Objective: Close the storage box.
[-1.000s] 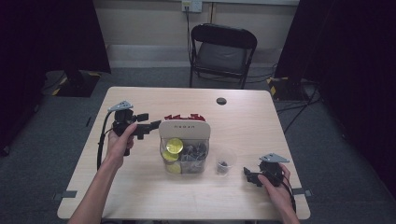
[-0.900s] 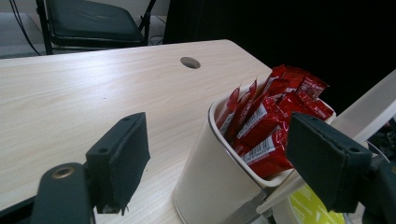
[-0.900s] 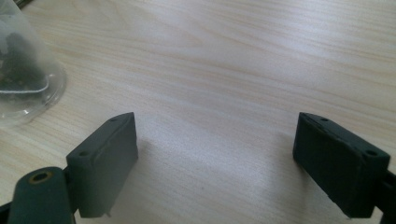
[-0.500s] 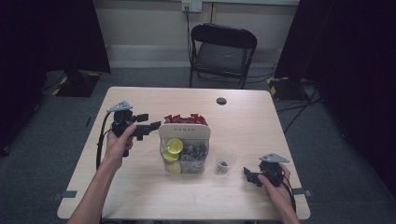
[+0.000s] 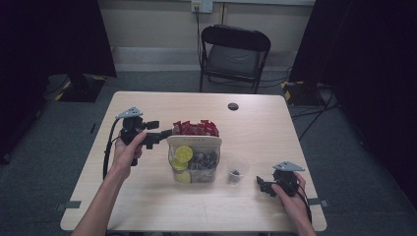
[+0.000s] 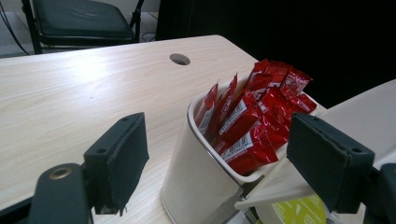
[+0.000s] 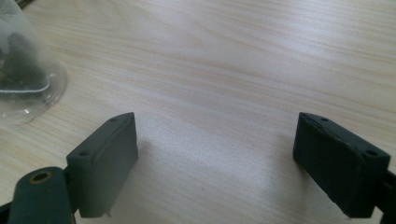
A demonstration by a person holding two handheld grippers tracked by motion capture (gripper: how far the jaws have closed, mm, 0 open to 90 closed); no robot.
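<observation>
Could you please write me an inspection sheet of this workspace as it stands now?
Surface: light wood table with a round hole near its far edge.
Job's things: white organiser mid-table, red sachets in its far compartment, yellow-green lids and dark pods nearer; small clear cup beside it.
Clutter: nothing seen.
Grippers: left gripper open, jaws astride the sachet compartment; right gripper open over bare table.
Cables: black cable trails from left gripper.
Surroundings: black folding chair, dark curtains, grey carpet.
</observation>
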